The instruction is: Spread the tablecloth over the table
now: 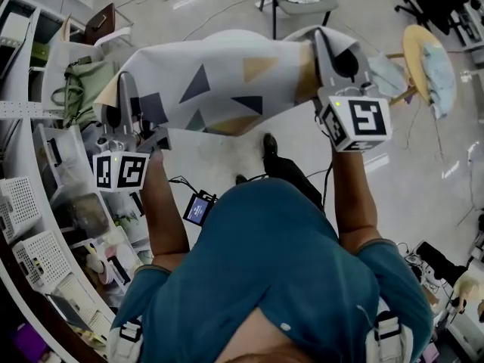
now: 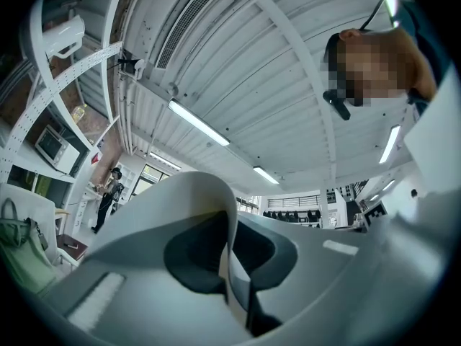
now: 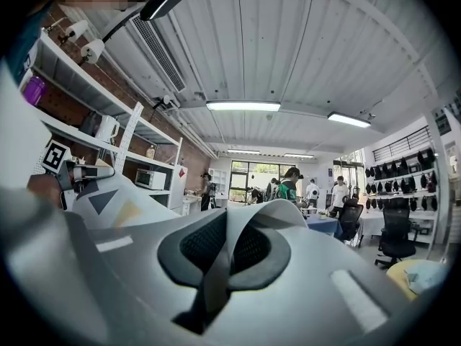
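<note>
Hanging in the air between the two grippers, the tablecloth (image 1: pixel 219 82) stretches as a pale grey sheet printed with dark grey and tan triangles, held up in front of the person and over the bare floor (image 1: pixel 219 157). The left gripper (image 1: pixel 121 116) has its jaws pressed together on the cloth's left edge; in the left gripper view the fabric (image 2: pixel 209 200) folds up and over the dark pads of that gripper (image 2: pixel 230 265), with a thin layer pinched between them. The right gripper (image 1: pixel 340 59) likewise pinches the cloth's right edge; in the right gripper view a strip of cloth (image 3: pixel 266 215) runs down through the closed pads of that gripper (image 3: pixel 223 258), and the patterned sheet leads off to the left toward the other gripper. The cloth sags slightly in the middle, its lower edge hanging free. A round wooden top (image 1: pixel 416 48) with a pale blue fabric (image 1: pixel 440 74) lying on it stands just beyond the right gripper, apart from the cloth. Shelving (image 1: pixel 30 203) with white baskets lines the left side, and a green bag (image 1: pixel 79 89) sits near the left gripper.
</note>
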`<state>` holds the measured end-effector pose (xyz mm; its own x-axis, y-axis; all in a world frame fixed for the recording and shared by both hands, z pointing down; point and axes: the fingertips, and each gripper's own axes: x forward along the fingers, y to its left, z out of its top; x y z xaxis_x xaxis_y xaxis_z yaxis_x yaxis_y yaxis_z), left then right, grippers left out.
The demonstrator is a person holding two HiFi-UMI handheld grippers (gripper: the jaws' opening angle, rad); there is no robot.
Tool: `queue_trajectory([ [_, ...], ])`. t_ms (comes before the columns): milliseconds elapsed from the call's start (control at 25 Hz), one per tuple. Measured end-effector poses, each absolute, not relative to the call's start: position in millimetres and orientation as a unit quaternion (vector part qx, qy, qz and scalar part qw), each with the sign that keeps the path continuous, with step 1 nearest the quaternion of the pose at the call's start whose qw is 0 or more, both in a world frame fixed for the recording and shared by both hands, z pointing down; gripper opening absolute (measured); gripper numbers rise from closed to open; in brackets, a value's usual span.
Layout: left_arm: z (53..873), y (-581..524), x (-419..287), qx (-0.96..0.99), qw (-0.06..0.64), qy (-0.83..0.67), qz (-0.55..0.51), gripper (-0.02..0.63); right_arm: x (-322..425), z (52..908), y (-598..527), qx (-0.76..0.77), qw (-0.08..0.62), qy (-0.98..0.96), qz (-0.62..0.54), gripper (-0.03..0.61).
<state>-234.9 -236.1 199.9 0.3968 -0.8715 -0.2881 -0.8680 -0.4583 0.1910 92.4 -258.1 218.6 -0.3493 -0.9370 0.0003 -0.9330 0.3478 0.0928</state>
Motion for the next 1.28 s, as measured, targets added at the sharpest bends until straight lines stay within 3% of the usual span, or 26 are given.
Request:
queue_trajectory([
  [1280, 243, -407, -202, 0.806, 0.045, -0.569, -0.159, 0.003, 125, 269, -462, 0.54, 0.044, -0.84, -0.011, 0.015],
])
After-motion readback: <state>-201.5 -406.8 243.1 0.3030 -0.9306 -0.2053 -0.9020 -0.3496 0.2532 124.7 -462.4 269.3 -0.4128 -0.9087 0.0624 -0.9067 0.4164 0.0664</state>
